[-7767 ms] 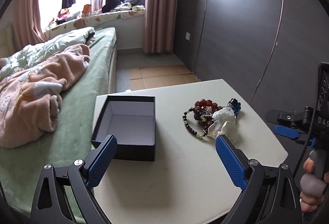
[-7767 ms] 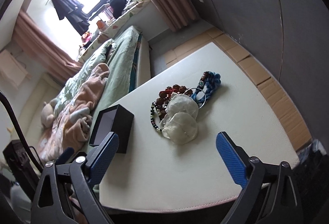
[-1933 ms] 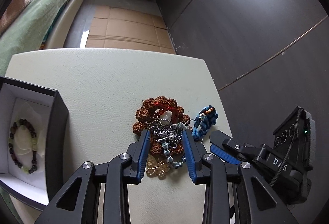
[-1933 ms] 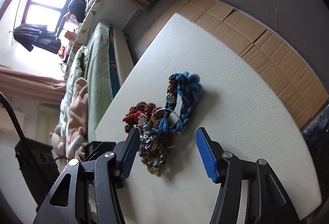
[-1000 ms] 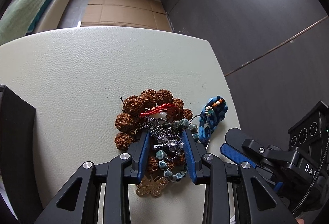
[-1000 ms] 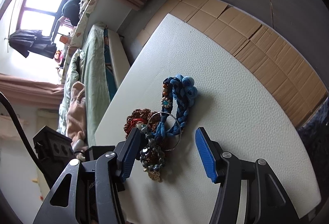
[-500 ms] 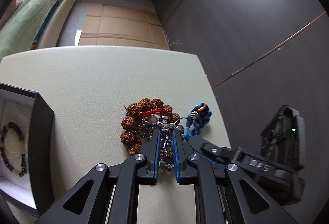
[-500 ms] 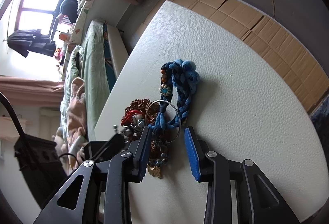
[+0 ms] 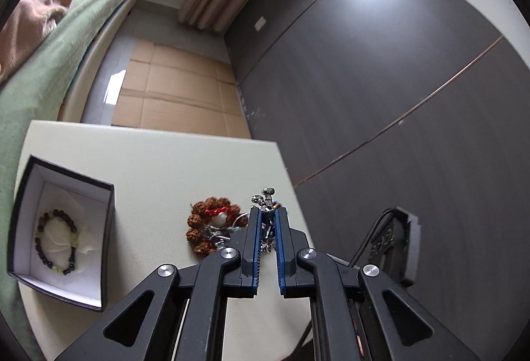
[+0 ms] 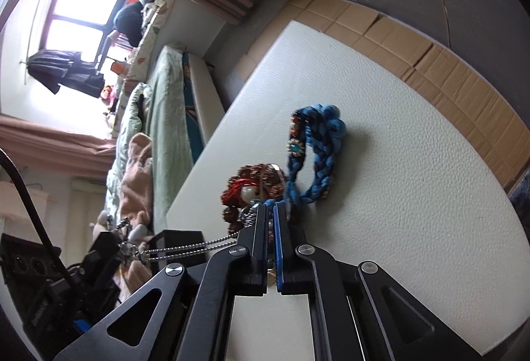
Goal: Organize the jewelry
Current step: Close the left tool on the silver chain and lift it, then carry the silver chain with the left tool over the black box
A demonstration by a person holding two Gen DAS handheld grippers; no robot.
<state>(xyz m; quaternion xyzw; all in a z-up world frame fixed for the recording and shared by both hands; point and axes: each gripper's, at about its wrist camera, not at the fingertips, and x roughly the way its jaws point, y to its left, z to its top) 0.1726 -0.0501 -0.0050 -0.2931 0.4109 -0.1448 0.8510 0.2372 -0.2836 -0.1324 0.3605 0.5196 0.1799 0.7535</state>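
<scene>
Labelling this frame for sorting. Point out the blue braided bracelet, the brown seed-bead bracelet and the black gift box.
blue braided bracelet (image 10: 326,159): right wrist view, on its braided outer side.
brown seed-bead bracelet (image 9: 198,222): left wrist view, on its left beads.
black gift box (image 9: 107,228): left wrist view, on its right wall.

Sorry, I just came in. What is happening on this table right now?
A person is sorting jewelry with two hand-held grippers. The left gripper has its jaws shut on a silver chain and lifts it from the pile. The right gripper is shut at the pile where the chain's other end lies, so the chain runs stretched between them. A brown bead bracelet and a blue braided bracelet lie on the table. One beaded bracelet is in the box.
</scene>
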